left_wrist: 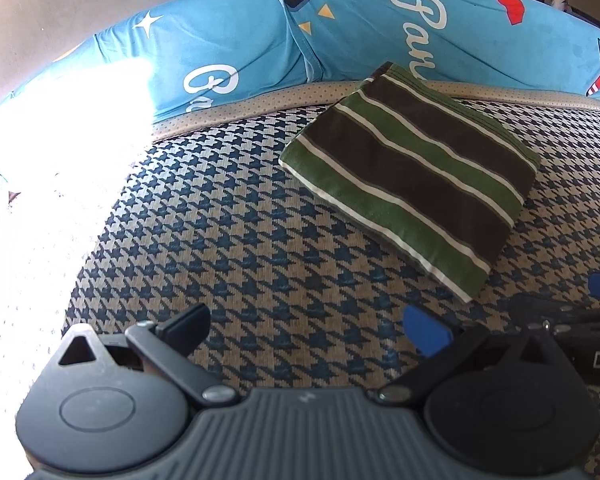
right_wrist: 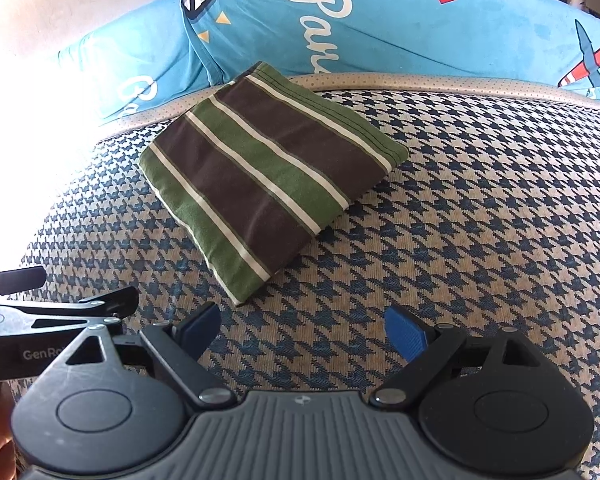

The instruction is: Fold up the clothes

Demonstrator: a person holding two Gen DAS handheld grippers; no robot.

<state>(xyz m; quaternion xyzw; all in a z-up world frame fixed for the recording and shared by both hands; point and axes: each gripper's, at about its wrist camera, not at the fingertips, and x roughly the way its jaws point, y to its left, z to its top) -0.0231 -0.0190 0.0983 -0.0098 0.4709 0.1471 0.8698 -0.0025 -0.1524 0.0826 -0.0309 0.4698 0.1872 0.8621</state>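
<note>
both grippers hang low over the bed and neither has anything in it. the left gripper (left_wrist: 305, 330) stands with its jaws spread wide, one black pad and one blue pad showing, bare houndstooth between them. the right gripper (right_wrist: 302, 334) is just as wide, blue pads apart, nothing pinched. ahead of both sits the folded garment of green and brown stripes with thin white lines (right_wrist: 268, 184), a neat flat rectangle resting on the blue-and-cream houndstooth woven bed cover (right_wrist: 480, 220). here is what matters: from the right gripper the bundle lies ahead and a little to the left, its near corner pointing back almost at the left pad; from the left gripper the same garment (left_wrist: 412, 180) lies ahead and off to the right. so it sits between the two, and the right one looks slightly nearer, though the fisheye bend makes that hard to call. its long axis runs on a diagonal, near corner toward the grippers, far corner up against the bright blue printed pillow with white script lettering (right_wrist: 380, 24). judging by the tidy edges, this piece looks finished, with both tools clear of it. the glare at the left washes out whatever lies there.
</note>
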